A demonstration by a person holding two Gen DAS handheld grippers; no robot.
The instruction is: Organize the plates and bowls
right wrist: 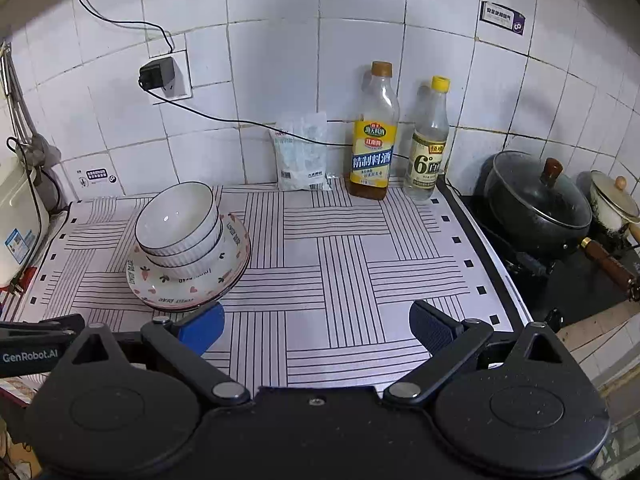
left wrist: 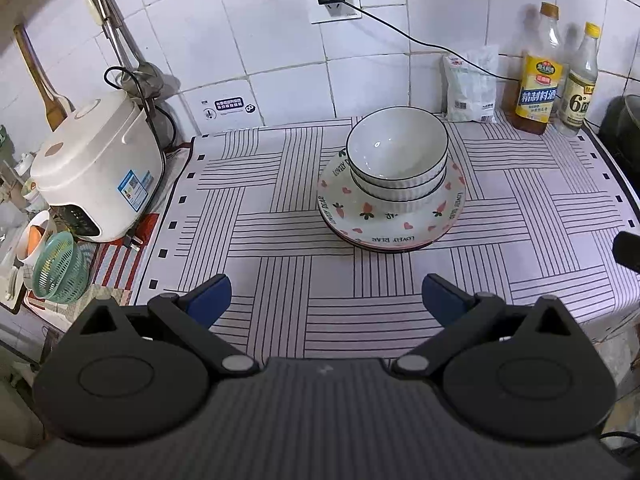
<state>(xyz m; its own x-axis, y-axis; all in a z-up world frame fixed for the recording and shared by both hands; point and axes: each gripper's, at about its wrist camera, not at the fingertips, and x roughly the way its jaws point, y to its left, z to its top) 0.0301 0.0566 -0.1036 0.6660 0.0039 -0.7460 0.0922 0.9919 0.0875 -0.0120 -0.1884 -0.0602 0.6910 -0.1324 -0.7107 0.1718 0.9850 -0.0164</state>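
Observation:
Two white ribbed bowls (left wrist: pixel 396 156) with dark rims are nested and stand on a stack of patterned plates (left wrist: pixel 400 228) with hearts and carrots, on the striped cloth. The same bowls (right wrist: pixel 178 224) and plates (right wrist: pixel 168 288) show at the left in the right wrist view. My left gripper (left wrist: pixel 326 298) is open and empty, in front of the stack and apart from it. My right gripper (right wrist: pixel 316 326) is open and empty, to the right of the stack. Its left finger (right wrist: pixel 202 328) is close to the plate rim.
A white rice cooker (left wrist: pixel 96 168) stands at the left, with a green basket (left wrist: pixel 60 268) in front of it. Two bottles (right wrist: pixel 374 136) and a white bag (right wrist: pixel 302 152) stand by the tiled wall. A black lidded pot (right wrist: pixel 536 200) sits on the stove at the right.

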